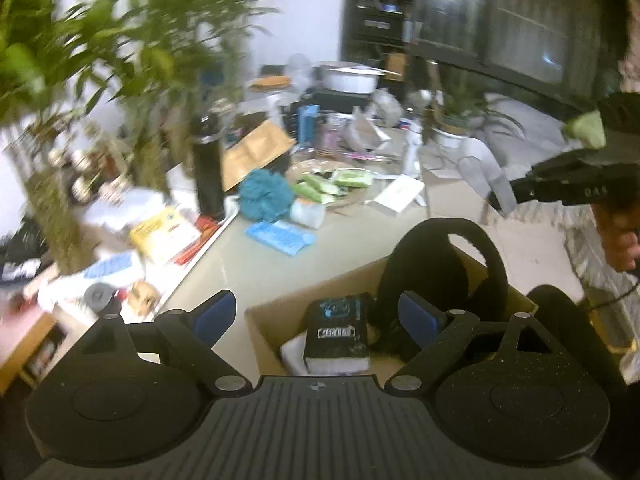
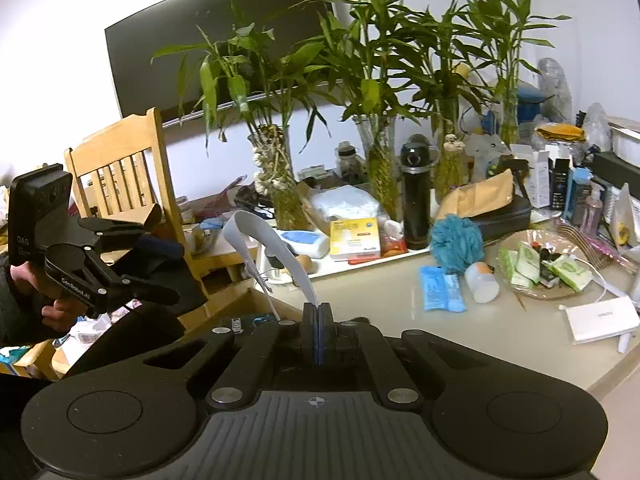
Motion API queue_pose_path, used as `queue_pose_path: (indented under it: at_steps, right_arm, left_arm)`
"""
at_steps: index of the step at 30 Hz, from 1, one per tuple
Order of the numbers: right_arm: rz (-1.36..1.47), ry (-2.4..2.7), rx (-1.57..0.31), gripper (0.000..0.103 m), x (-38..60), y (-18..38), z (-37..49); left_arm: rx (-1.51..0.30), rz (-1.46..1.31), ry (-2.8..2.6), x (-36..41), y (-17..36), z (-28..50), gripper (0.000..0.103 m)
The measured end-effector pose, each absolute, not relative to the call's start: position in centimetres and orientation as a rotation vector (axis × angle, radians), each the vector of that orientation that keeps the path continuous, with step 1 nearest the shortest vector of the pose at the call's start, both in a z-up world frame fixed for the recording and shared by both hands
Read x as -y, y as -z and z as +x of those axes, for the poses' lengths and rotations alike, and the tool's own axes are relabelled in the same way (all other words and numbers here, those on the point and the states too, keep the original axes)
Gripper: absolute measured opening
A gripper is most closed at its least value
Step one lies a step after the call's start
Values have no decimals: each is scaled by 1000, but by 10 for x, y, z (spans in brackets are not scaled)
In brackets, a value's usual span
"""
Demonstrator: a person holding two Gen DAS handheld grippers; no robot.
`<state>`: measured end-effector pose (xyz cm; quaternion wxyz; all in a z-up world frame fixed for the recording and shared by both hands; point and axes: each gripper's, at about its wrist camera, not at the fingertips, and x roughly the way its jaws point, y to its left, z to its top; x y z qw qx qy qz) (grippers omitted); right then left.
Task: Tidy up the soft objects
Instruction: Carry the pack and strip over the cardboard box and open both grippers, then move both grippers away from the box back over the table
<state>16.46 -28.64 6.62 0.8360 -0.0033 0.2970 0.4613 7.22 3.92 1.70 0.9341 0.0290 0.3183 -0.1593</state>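
Currently I log: right gripper (image 2: 319,334) clenched on grey insole (image 2: 276,246); left gripper (image 1: 320,318) spread wide, empty, above cardboard box (image 1: 272,316).

Both claws matte black, speckled plastic, blue pads, silver pivot screws, ribbed housing. Left claw (image 2: 160,268) marked "GenRobot.AI", "DAS". Bare skin, dark sleeve.

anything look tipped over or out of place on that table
Yes. A small white bottle lies on its side on the table, between the blue packet and the glass dish, just below the teal bath pouf. The tall black flask behind it stands upright.
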Motion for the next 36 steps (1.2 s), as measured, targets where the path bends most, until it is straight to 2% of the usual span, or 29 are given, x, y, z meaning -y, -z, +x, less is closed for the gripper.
queue_pose_path:
  at_steps: [13, 15, 17, 19, 20, 23, 36]
  right_arm:
    - [-71, -1016, -631, 5, 243, -68, 164]
    - [-130, -989, -668, 25, 233, -60, 166]
    - [-175, -959, -664, 75, 229, -55, 162]
    - [-177, -956, -636, 94, 229, -55, 158]
    - [-175, -961, -626, 98, 231, -56, 156]
    - [-176, -954, -616, 103, 234, -58, 153]
    - [-129, -855, -635, 103, 250, -54, 156]
  left_arm:
    - [-675, 14, 234, -55, -12, 45, 89]
    - [-677, 18, 230, -55, -12, 43, 89]
    - [-679, 20, 223, -53, -12, 43, 89]
    - [-676, 18, 223, -52, -12, 43, 89]
    - [-674, 16, 223, -52, -13, 43, 89]
    - [-669, 13, 224, -50, -14, 44, 89]
    - [-670, 35, 202, -41, -18, 52, 89]
